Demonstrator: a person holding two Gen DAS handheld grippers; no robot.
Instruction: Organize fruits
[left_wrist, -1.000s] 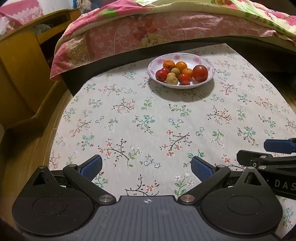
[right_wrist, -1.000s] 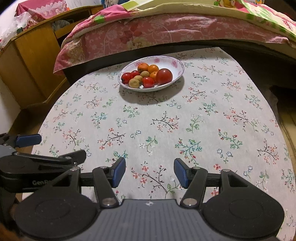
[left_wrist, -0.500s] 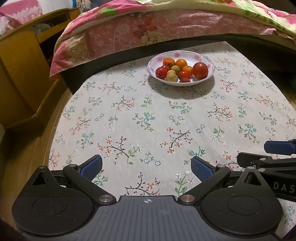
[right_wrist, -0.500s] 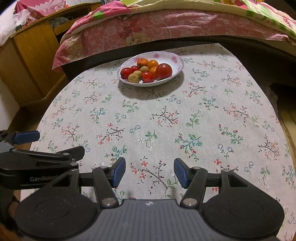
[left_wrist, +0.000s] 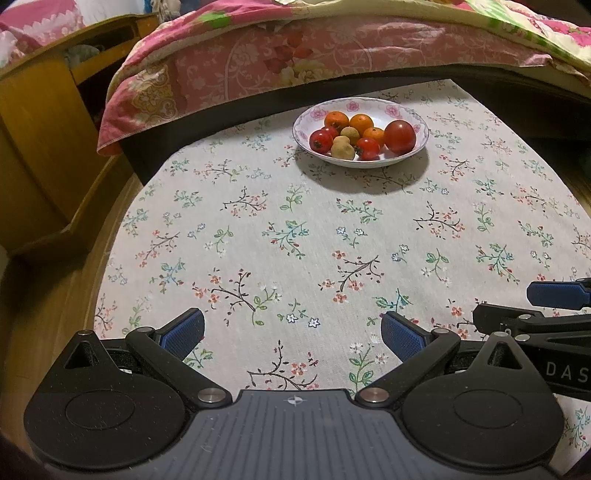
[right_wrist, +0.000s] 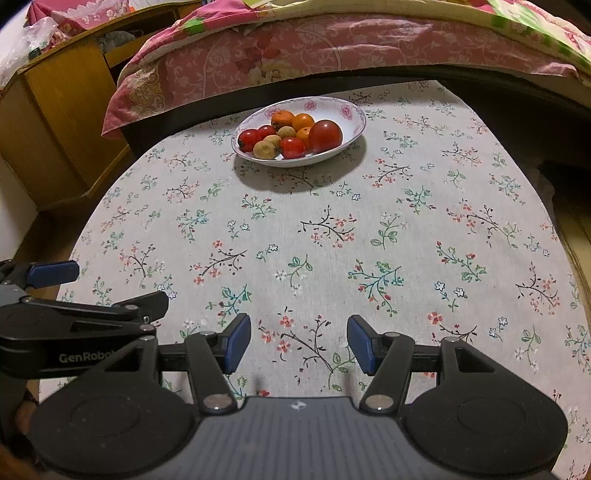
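Fruits (left_wrist: 360, 134) fill a bowl (left_wrist: 413, 157) on the table (left_wrist: 332, 229); my left tongs (left_wrist: 291, 332) and right tongs (right_wrist: 298, 341) gape empty. Only the right view shows a hand (right_wrist: 22, 417).

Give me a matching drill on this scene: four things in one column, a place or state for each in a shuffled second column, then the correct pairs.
Things:
1. plate
2. large red fruit
3. left gripper
4. pink quilt

Places or states:
A. hangs off the bed beyond the table
B. open, nothing between its fingers
C. far side of the floral tablecloth, holding fruit
D. at the right of the pile in the plate

Pairs: 1-C, 2-D, 3-B, 4-A
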